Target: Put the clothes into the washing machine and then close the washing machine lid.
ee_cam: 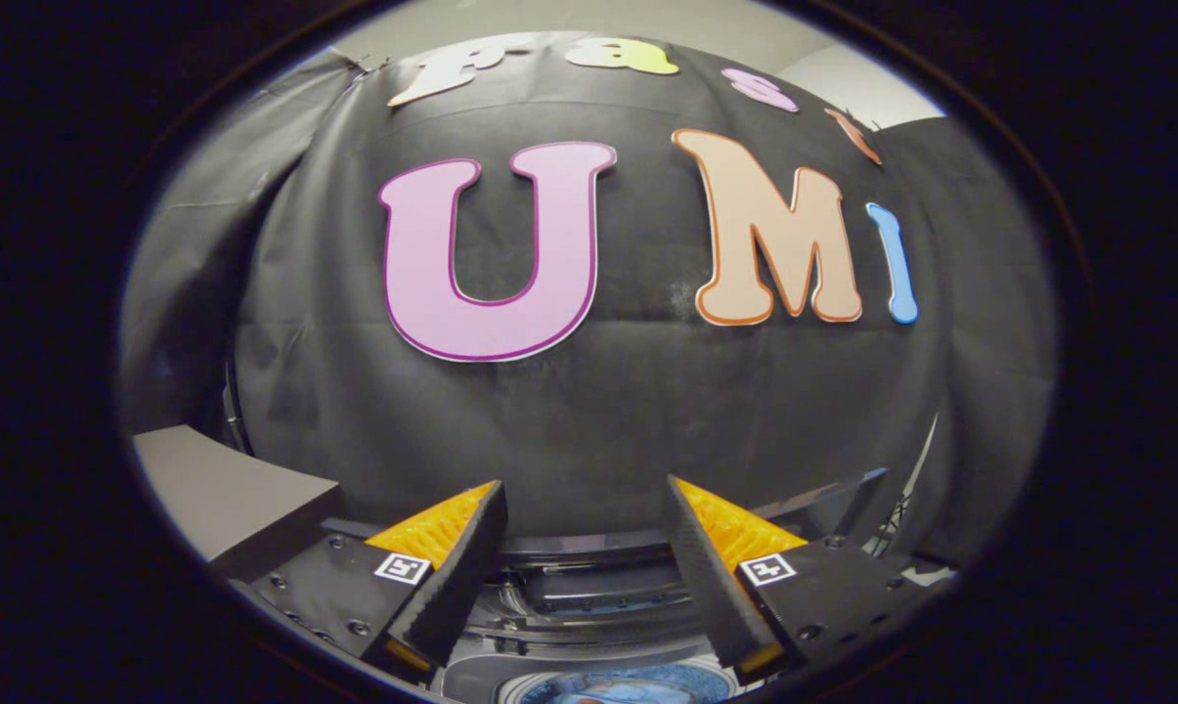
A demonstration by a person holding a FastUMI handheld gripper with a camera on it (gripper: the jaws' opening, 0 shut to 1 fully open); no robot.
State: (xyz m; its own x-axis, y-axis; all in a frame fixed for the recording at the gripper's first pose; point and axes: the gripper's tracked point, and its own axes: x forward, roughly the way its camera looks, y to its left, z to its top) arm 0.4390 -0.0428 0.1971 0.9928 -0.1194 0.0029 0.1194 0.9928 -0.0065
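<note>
My gripper is open, its two fingers spread wide with nothing between them. It hangs above the washing machine, whose dark top panel and back rim lie between and just below the fingers. Under the fingers I see part of the round drum opening, with something bluish and a patch of reddish cloth inside it. The lid cannot be made out clearly; a dark raised edge stands behind the right finger.
A grey flat-topped block stands to the left of the left finger. The booth's black cloth wall hangs close behind the machine. A pale wall shows above the cloth.
</note>
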